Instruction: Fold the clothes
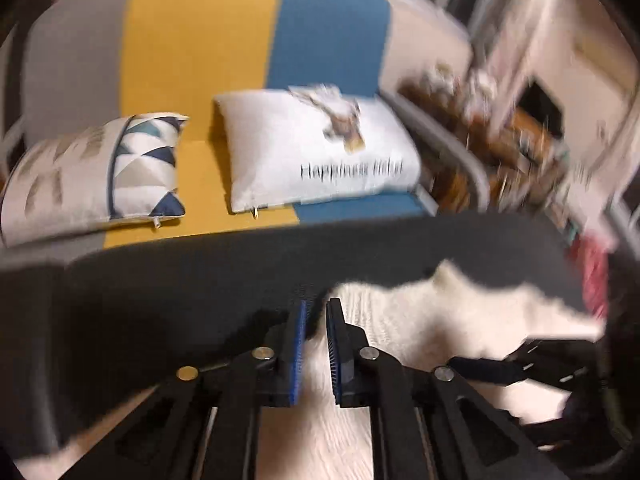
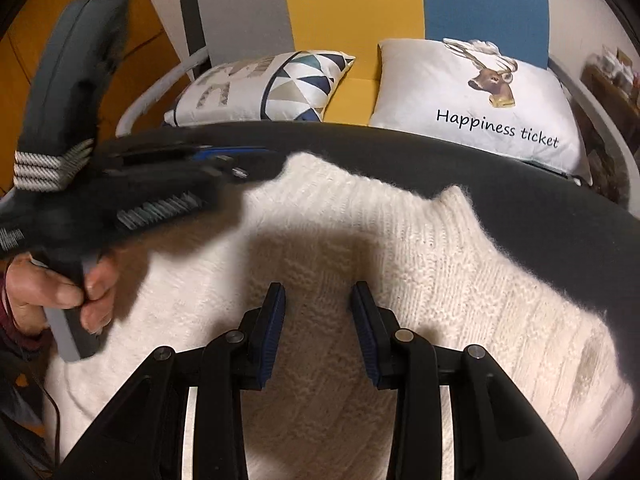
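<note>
**Two tools over a white knit, neither holding cloth**

The right tool (image 2: 318, 300) sits low and centre in the right wrist view, its blue-padded fingers (image 2: 276, 320) spread wide with nothing between them, poised above the middle of the white knitted sweater (image 2: 400, 248). The left tool (image 1: 316, 320), bottom centre of the left wrist view, has its pads drawn close with only a narrow gap; the blurred picture shows no cloth pinched there. In the right wrist view that same tool crosses the left side of the frame, gripped by a hand (image 2: 60, 292) at lower left.

The sweater lies spread on a dark tabletop (image 2: 520, 184), filling the lower half of the right wrist view; one edge rises to a peak at upper right of the knit. Whether it is flat or already folded over once cannot be read from here. Beyond the tabletop, a striped sofa (image 2: 352, 8) carries a triangle-patterned cushion (image 2: 280, 80) and a deer-print cushion (image 2: 480, 100).

Risks, as I judge them: the fuzzy, loose knit may snag on the ridged pads, or a shallow pinch may take only the top layer, leaving the fold crooked. The left tool is moving fast enough to blur, so it could drag or bunch the near edge.
</note>
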`<state>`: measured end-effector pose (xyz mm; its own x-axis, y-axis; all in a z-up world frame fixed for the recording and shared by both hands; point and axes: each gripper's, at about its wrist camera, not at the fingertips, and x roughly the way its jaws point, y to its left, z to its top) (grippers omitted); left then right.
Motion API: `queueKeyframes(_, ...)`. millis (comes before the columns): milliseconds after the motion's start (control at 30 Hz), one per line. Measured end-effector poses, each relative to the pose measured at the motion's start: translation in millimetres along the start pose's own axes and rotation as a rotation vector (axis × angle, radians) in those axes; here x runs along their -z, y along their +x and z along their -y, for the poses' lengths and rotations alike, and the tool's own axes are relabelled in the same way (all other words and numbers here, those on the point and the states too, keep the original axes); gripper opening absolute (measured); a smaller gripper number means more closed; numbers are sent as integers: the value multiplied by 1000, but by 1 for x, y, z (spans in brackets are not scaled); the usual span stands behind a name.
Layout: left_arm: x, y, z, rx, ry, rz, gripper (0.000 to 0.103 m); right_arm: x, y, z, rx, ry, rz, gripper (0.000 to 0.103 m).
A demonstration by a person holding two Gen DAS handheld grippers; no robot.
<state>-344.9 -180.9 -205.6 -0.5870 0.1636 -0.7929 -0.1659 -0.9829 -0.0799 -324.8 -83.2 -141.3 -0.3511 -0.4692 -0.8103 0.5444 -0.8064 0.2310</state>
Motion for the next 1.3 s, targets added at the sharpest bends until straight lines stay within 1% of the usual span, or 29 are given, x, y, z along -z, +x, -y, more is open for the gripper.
queueKeyframes(67, 7, -6, -6, -2, -30, -7, 12, 0, -3, -3, 2, -12, 4, 38)
queueKeyframes(133, 14, -11, -12, -4, -60, -14, 12, 1, 1, -5, 33, -22, -7, 38)
queueKeyframes(267, 25, -21, -21, -17, -110, -20, 12, 3, 13, -1, 71, 16, -22, 38)
queueKeyframes(333, 24, -25, -19, -30, -130, -15, 11, 4, 10, 1, 68, 44, -20, 38)
queueKeyframes(367, 24, -30, -18, -3, -160, -13, 10, 5, 9, 2, 66, 59, -19, 38)
queueKeyframes(400, 25, -40, -14, 53, -184, 4, 10, 10, -3, 9, 15, 105, 1, 38)
queueKeyframes(467, 31, -57, 4, 100, -147, 25, 12, 22, -30, 26, -107, 210, 48, 38)
queueKeyframes(500, 36, -67, 20, 120, -106, 32, 12, 33, -49, 38, -145, 250, 85, 38)
queueKeyframes(567, 47, -81, 53, 190, -42, 32, 13, 61, -91, 67, -161, 312, 146, 38)
queueKeyframes(667, 66, -96, 112, 312, 64, 18, 13, 105, -148, 117, -26, 378, 174, 38)
queueKeyframes(700, 74, -98, 137, 364, 103, 4, 13, 118, -162, 134, 39, 400, 173, 38)
queueKeyframes(733, 80, -99, 157, 395, 132, -5, 13, 132, -174, 151, 120, 428, 162, 38)
queueKeyframes(767, 86, -100, 177, 423, 159, -13, 13, 142, -181, 165, 180, 445, 147, 38)
queueKeyframes(833, 100, -97, 214, 470, 204, -53, 13, 159, -193, 191, 290, 474, 116, 38)
queueKeyframes(933, 119, -82, 248, 466, 249, -142, 13, 174, -189, 215, 402, 484, 47, 38)
queueKeyframes(1000, 132, -81, 257, 432, 264, -139, 13, 183, -183, 222, 468, 460, -2, 38)
queueKeyframes(1033, 130, -81, 256, 434, 255, -146, 13, 186, -179, 224, 501, 443, -26, 38)
queueKeyframes(1100, 126, -81, 253, 441, 234, -165, 13, 193, -175, 228, 544, 423, -55, 38)
queueKeyframes(1133, 120, -81, 249, 456, 208, -166, 13, 197, -174, 230, 565, 413, -69, 38)
queueKeyframes(1167, 112, -81, 245, 474, 179, -166, 13, 199, -175, 231, 557, 418, -63, 38)
queueKeyframes(1233, 83, -75, 237, 482, 149, -145, 13, 197, -179, 233, 561, 429, -61, 38)
queueKeyframes(1267, 62, -70, 234, 462, 139, -112, 13, 193, -182, 231, 522, 433, -25, 38)
queueKeyframes(1300, 48, -65, 233, 452, 129, -96, 13, 188, -186, 228, 474, 437, 18, 38)
